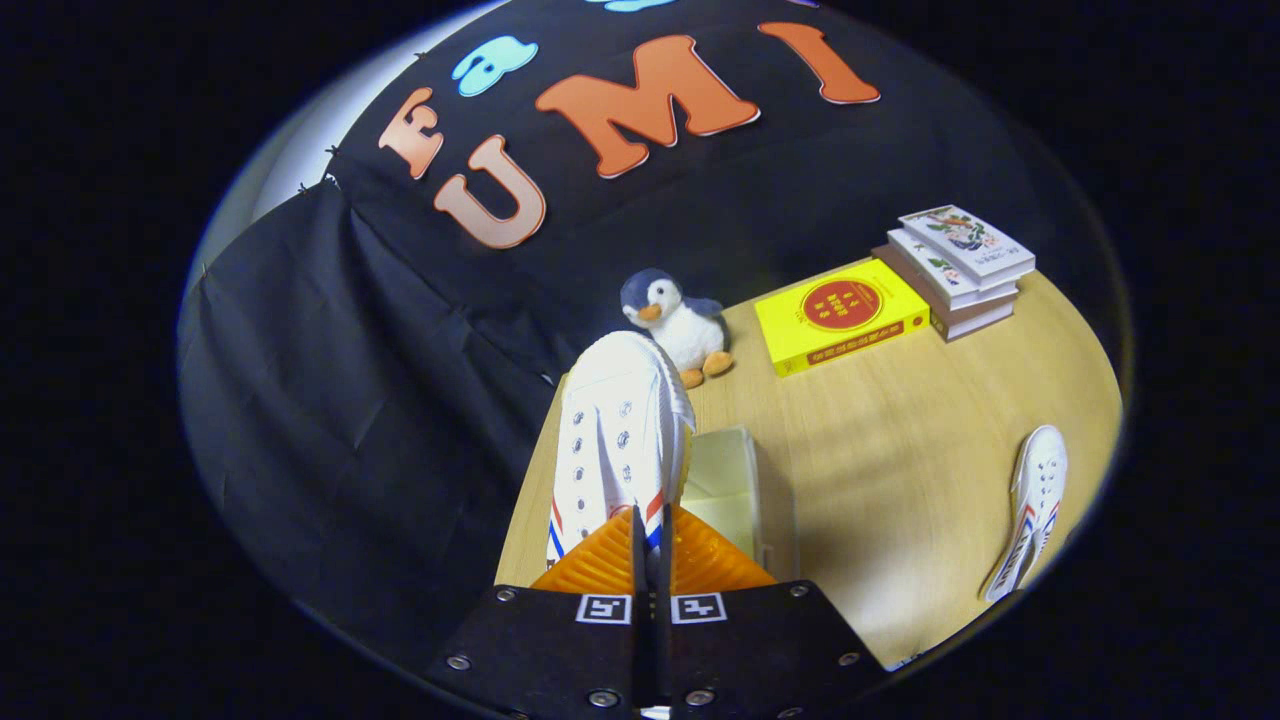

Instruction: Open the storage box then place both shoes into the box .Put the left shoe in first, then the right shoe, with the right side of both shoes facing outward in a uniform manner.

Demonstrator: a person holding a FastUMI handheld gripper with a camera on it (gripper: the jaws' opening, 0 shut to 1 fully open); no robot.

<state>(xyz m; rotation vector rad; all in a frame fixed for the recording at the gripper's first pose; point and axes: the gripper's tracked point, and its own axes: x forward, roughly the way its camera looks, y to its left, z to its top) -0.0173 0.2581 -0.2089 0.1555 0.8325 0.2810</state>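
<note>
A white canvas shoe with red and blue side stripes hangs from my gripper, toe pointing away toward the booth wall. Both fingers are pressed together on the shoe's heel edge. Just below and to the right of the held shoe lies the pale storage box, its open inside partly hidden by the shoe and the fingers. A second white shoe with the same stripes lies on its side on the wooden table, far to the right of the fingers.
A plush penguin sits beyond the held shoe's toe at the table's back. A yellow book and a stack of books lie further right at the back. The table's left edge runs just under the held shoe.
</note>
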